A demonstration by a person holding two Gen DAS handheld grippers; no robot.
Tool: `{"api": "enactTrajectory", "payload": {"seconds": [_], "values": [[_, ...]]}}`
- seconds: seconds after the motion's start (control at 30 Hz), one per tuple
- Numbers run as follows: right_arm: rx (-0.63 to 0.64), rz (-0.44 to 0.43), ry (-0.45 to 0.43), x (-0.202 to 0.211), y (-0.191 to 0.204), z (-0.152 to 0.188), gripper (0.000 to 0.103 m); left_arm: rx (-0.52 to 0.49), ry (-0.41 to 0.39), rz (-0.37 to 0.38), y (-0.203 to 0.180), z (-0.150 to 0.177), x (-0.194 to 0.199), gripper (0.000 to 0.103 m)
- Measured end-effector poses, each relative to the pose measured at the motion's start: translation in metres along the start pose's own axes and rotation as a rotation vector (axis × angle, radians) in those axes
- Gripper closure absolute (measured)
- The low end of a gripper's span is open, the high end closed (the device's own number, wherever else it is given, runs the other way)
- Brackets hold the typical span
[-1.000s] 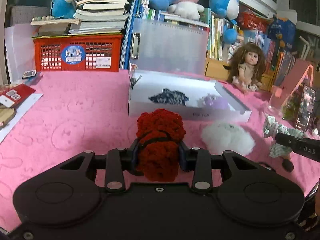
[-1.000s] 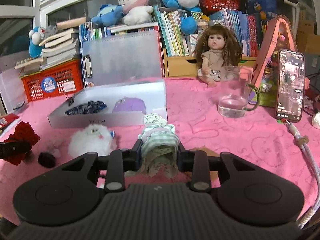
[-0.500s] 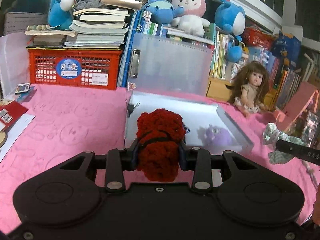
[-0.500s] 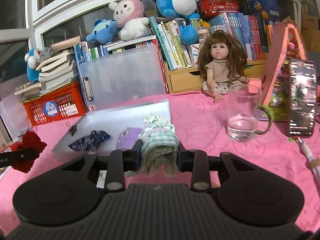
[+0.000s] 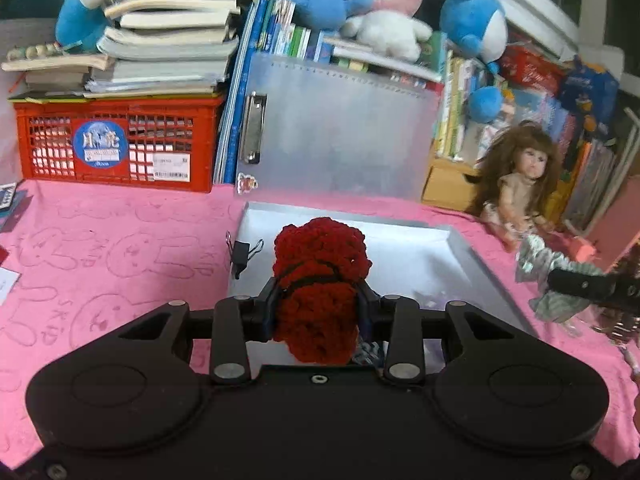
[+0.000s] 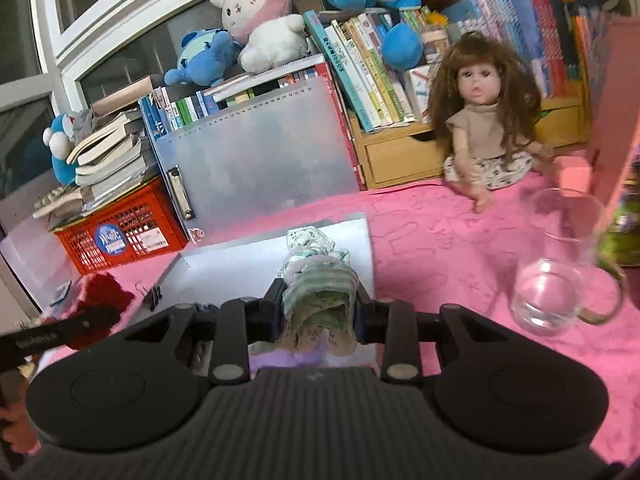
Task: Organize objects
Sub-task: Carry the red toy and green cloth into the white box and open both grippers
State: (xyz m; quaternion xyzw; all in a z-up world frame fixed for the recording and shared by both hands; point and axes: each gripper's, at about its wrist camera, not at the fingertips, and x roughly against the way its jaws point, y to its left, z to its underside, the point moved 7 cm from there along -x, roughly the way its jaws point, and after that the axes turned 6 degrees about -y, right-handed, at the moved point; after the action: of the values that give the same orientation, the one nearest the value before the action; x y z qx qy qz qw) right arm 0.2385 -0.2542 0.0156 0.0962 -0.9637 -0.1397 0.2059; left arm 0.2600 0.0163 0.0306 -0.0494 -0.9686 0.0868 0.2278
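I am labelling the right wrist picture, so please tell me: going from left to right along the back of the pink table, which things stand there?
red crate → translucent folder → wooden drawer box → doll → glass mug

tray (image 5: 476, 264) on cloth (image 5: 120, 248) | crate (image 5: 116, 140) behind-left | doll (image 6: 486, 128) behind-right | glass (image 6: 554, 268) right

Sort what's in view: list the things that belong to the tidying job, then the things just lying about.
Job: red knitted scrunchie in the left claw; green checked scrunchie in the right claw; white box.

Lying about: doll, glass mug, red crate, binder clip.
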Motion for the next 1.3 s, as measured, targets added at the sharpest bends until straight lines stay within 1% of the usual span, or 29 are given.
{"api": "enactTrajectory", "payload": {"seconds": [0.1, 0.2, 0.37, 0.53, 0.77, 0.93, 1.03, 1.23, 1.3], "values": [[0.021, -0.015, 0.003, -0.02, 0.003, -0.003, 0.066, 0.009, 0.032, -0.011, 0.001, 0.0, -0.026, 0.068], [0.064, 0.0, 0.016, -0.039, 0.006, -0.002, 0.066, -0.014, 0.043, -0.034, 0.0, 0.001, -0.045, 0.068], [0.084, 0.019, 0.04, -0.067, 0.007, 0.01, 0.066, -0.026, 0.048, -0.051, 0.0, 0.003, -0.064, 0.068], [0.063, 0.021, 0.06, -0.083, 0.006, 0.019, 0.066, -0.025, 0.085, -0.079, 0.001, 0.012, -0.081, 0.068], [0.045, 0.043, 0.104, -0.099, 0.0, 0.026, 0.066, -0.053, 0.107, -0.089, -0.001, 0.018, -0.092, 0.067], [0.011, 0.022, 0.12, -0.104, 0.001, 0.032, 0.066, -0.058, 0.115, -0.096, -0.001, 0.021, -0.096, 0.067], [0.01, 0.011, 0.135, -0.107, 0.003, 0.035, 0.066, -0.046, 0.122, -0.096, 0.0, 0.022, -0.099, 0.067], [0.025, 0.011, 0.133, -0.108, 0.007, 0.036, 0.066, -0.038, 0.124, -0.087, -0.004, 0.022, -0.1, 0.066], [0.019, 0.013, 0.128, -0.107, 0.006, 0.035, 0.058, -0.042, 0.123, -0.085, -0.005, 0.021, -0.099, 0.066]]}}
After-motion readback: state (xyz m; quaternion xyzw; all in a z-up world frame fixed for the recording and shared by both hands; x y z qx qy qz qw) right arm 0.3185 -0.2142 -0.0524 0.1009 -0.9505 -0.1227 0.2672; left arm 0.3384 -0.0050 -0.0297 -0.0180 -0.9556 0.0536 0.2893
